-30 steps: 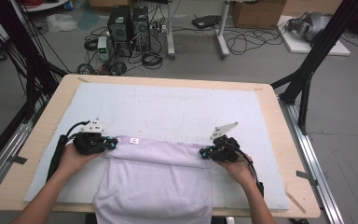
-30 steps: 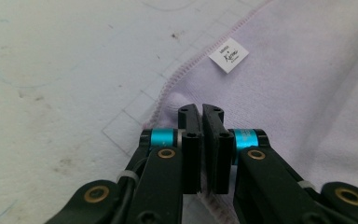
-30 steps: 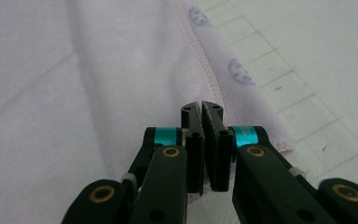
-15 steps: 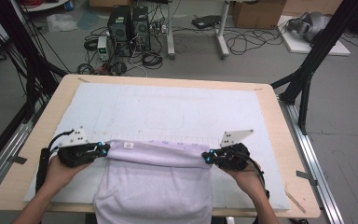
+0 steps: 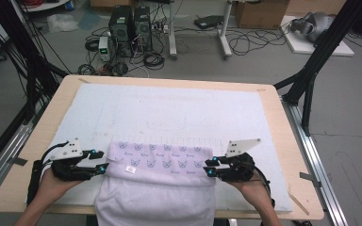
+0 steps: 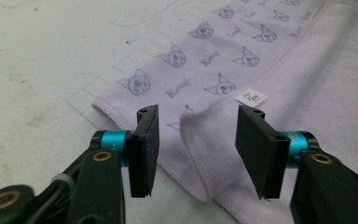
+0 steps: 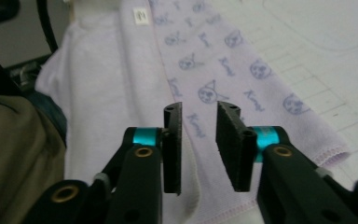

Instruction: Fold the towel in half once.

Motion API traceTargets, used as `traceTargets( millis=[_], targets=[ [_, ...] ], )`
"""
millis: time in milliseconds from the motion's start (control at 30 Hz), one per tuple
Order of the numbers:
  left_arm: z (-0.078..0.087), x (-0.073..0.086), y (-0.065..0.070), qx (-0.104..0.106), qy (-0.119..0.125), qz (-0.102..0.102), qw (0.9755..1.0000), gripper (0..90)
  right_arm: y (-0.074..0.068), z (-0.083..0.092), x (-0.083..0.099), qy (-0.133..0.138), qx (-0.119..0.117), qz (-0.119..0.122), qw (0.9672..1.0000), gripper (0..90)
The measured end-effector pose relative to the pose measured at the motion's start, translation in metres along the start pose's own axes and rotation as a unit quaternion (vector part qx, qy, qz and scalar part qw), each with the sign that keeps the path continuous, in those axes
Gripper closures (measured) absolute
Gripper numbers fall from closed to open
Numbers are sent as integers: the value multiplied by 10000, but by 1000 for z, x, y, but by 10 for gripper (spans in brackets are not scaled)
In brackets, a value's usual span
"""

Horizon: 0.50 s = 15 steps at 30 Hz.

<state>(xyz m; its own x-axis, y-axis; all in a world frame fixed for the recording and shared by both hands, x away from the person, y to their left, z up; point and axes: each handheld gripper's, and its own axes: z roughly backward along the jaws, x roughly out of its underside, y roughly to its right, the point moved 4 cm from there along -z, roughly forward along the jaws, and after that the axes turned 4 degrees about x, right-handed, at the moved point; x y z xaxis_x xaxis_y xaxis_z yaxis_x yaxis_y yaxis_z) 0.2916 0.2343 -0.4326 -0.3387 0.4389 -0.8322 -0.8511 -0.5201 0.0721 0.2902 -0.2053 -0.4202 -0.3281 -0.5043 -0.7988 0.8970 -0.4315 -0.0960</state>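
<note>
**Inspector:** Presently, the lilac towel (image 5: 155, 183) lies at the near edge of the counter (image 5: 283, 117), on the white mat (image 5: 169, 113). Its far part is folded back towards the near side, showing a band printed with cat faces; the plain near part hangs over the counter's near edge. A small white label (image 5: 131, 169) sits on the band, left of centre.

**Clerk:** And the left claw (image 5: 102, 162)?

**Inspector:** At the band's left end. Its jaws have just been opening and now stand spread. In the left gripper view a raised corner of towel hem (image 6: 196, 126) stands between them, touching neither pad.

**Clerk:** The right claw (image 5: 209, 168)?

**Inspector:** At the band's right end, jaws likewise just opening, now parted by a narrow gap. In the right gripper view the towel lies beneath and beyond the pads; nothing is pinched.

**Clerk:** Surroundings?

**Inspector:** Computer towers (image 5: 132, 23) and cables (image 5: 245, 42) on the floor beyond the far edge.
</note>
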Motion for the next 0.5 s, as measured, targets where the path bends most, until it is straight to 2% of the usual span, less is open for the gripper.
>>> traceTargets(
  millis=[67,167,200,267,333,400,500],
  targets=[
    [-11,-2,-3,164,-117,95,9998,454,5,-13,3,-169,-99,-98,9998,646],
    [-24,0,0,305,-303,8,9991,449,7,-25,6,-310,-292,-216,9989,610],
    [-28,2,1,380,-358,-27,9986,491,6,-29,8,-365,-273,-178,9988,609],
    [-33,6,4,499,-481,-165,9975,646,3,-33,11,-457,-295,-156,9984,612],
    [-35,9,8,569,-532,-252,9966,780,1,-36,14,-484,-417,-211,9977,651],
    [-32,10,11,549,-529,-320,9966,815,0,-38,18,-584,-465,-234,9969,676],
    [-25,10,13,525,-470,-304,9970,816,-4,-41,23,-718,-441,-147,9963,776]
  ],
)
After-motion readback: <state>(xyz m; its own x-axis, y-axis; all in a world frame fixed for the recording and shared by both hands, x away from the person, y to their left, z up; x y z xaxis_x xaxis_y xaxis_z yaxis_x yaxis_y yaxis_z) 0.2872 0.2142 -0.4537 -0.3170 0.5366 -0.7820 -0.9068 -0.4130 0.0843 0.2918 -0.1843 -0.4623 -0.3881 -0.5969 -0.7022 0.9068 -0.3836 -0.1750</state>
